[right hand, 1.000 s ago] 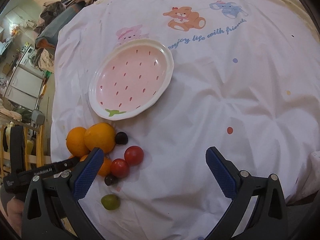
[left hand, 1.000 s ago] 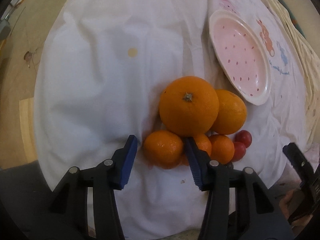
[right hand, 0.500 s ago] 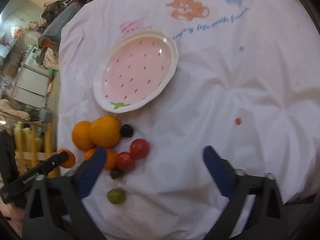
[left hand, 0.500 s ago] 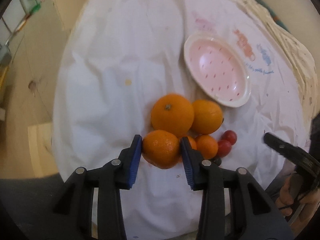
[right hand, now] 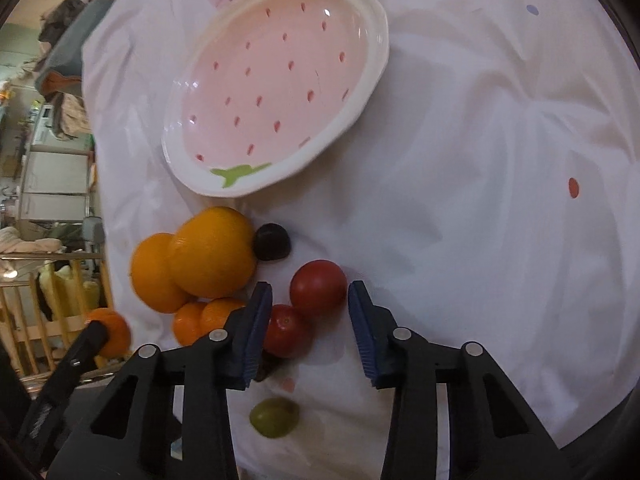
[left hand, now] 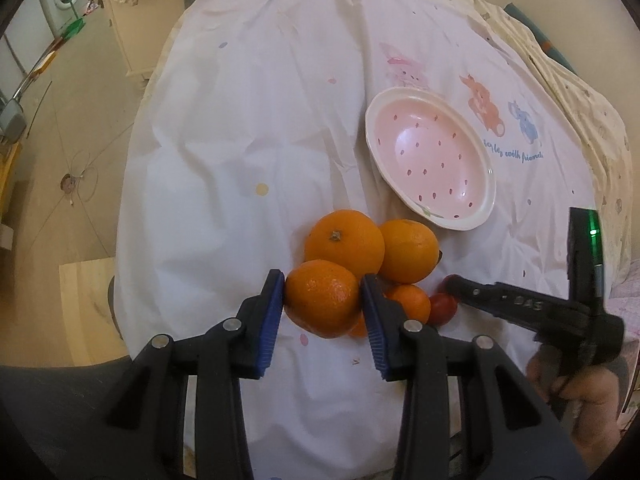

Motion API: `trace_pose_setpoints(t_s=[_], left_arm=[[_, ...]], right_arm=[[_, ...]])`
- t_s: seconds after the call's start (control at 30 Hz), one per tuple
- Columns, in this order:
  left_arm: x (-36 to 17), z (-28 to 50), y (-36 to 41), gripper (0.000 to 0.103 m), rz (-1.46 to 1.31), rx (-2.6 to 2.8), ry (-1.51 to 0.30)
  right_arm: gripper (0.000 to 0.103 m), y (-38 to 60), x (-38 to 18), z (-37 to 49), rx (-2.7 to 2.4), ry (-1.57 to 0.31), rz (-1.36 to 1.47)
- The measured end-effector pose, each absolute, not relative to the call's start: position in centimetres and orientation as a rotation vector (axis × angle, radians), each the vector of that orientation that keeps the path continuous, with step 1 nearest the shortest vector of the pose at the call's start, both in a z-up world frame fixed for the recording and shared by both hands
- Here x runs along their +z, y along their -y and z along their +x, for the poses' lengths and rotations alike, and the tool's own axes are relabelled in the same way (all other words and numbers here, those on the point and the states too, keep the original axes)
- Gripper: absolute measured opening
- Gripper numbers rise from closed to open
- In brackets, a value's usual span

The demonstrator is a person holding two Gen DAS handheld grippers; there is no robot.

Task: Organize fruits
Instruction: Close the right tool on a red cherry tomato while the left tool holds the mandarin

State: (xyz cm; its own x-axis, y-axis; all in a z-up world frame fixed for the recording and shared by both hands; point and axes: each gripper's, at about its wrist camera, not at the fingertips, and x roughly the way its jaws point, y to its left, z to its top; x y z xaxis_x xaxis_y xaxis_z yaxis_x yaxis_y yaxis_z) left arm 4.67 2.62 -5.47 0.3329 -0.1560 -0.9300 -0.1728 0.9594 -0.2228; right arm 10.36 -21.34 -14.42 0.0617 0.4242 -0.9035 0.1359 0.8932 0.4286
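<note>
My left gripper [left hand: 323, 305] is shut on a small mandarin [left hand: 322, 304] and holds it above the cloth; it also shows in the right wrist view [right hand: 114, 330]. Two big oranges [left hand: 344, 240] [left hand: 408, 250] and smaller mandarins [left hand: 408, 302] lie behind it. My right gripper [right hand: 310, 320] is open, its jaws on either side of a red tomato [right hand: 318, 290]; a second tomato [right hand: 286, 330] lies by the left finger. The pink strawberry plate [right hand: 376, 36] [left hand: 486, 200] is empty.
A dark round fruit [right hand: 272, 242] lies by the oranges and a green one [right hand: 274, 416] lies under my right gripper. The right gripper's body [left hand: 520, 304] reaches in beside the fruit pile. The white cloth [left hand: 240, 140] drops off at the left edge.
My left gripper closed on the small mandarin and lifted it. My right gripper moved forward and left and narrowed around the red tomato.
</note>
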Motion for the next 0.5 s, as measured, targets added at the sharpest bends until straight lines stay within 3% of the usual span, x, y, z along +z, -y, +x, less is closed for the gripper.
trace_pose_setpoints(t_s=[0.1, 0.5], left_arm=[[-5.4, 4.6, -2.9, 0.035, -0.316, 0.01, -1.238], [-5.4, 4.8, -2.6, 0.035, -0.305, 0.003, -1.231]], right_arm=[[0.032, 20.9, -14.6, 10.4, 0.205, -1.503, 0.435], [0.032, 21.8, -13.2, 10.1, 0.246, -1.468, 0.423]])
